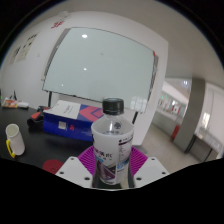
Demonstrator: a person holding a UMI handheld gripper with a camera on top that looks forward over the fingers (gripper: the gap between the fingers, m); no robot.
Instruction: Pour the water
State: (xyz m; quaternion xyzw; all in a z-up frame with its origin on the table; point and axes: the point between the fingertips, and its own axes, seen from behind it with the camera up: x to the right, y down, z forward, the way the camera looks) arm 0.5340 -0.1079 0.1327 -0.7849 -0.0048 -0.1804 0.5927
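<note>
Both fingers of my tongs point(112, 165) point level and forward, seemingly clamped on the upright water bottle point(111, 140). Its black cap rises above them. One white cup point(13, 140) stands well apart on the dark surface point(40, 155).

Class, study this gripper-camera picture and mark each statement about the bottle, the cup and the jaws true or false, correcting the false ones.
1. The bottle has a black cap. True.
2. The bottle lies on its side. False: it stands upright between the gripper's jaws.
3. A white cup with a yellow handle stands off to the bottle's left. True.
4. The cup is between the jaws. False: it sits apart from them on the dark table.
5. The bottle's cap is off. False: the cap is on.
6. A large whiteboard leans behind the bottle. True.
</note>
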